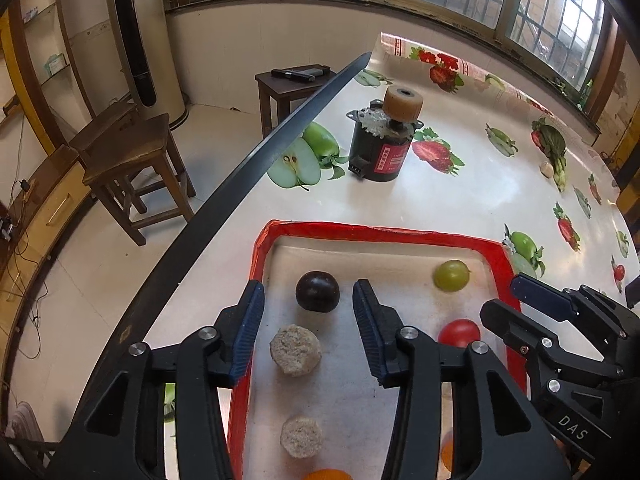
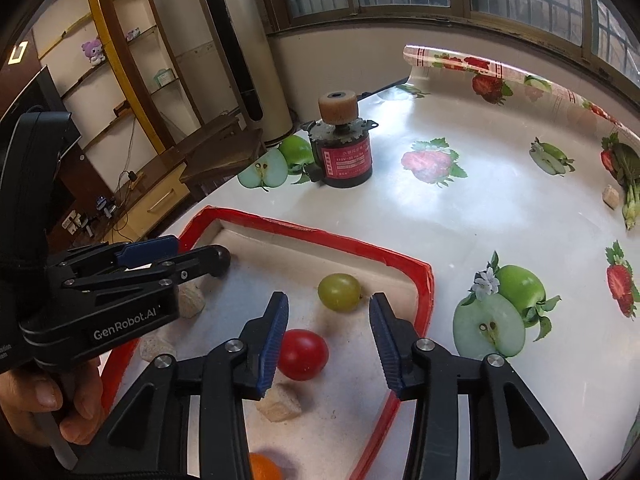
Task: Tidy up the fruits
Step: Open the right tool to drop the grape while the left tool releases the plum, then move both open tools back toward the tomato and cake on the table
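A red-rimmed tray point(image 1: 384, 233) point(image 2: 304, 229) lies on the table. In it are a dark plum point(image 1: 317, 291), a green grape point(image 1: 451, 275) point(image 2: 339, 291), a red tomato point(image 1: 459, 332) point(image 2: 303, 354), two beige crumbly rounds point(image 1: 295, 349) point(image 1: 301, 437) and an orange fruit point(image 1: 327, 474) point(image 2: 264, 467) at the near edge. My left gripper point(image 1: 308, 292) is open, with the plum between its fingertips. My right gripper point(image 2: 328, 304) is open just above the grape and tomato; it also shows in the left wrist view point(image 1: 532, 296).
A black motor with a tan roller point(image 1: 380, 146) point(image 2: 344, 148) stands on the fruit-print tablecloth beyond the tray. A small beige piece point(image 2: 611, 196) lies far right. The table's left edge point(image 1: 240, 172) drops to a floor with wooden stools point(image 1: 132, 168).
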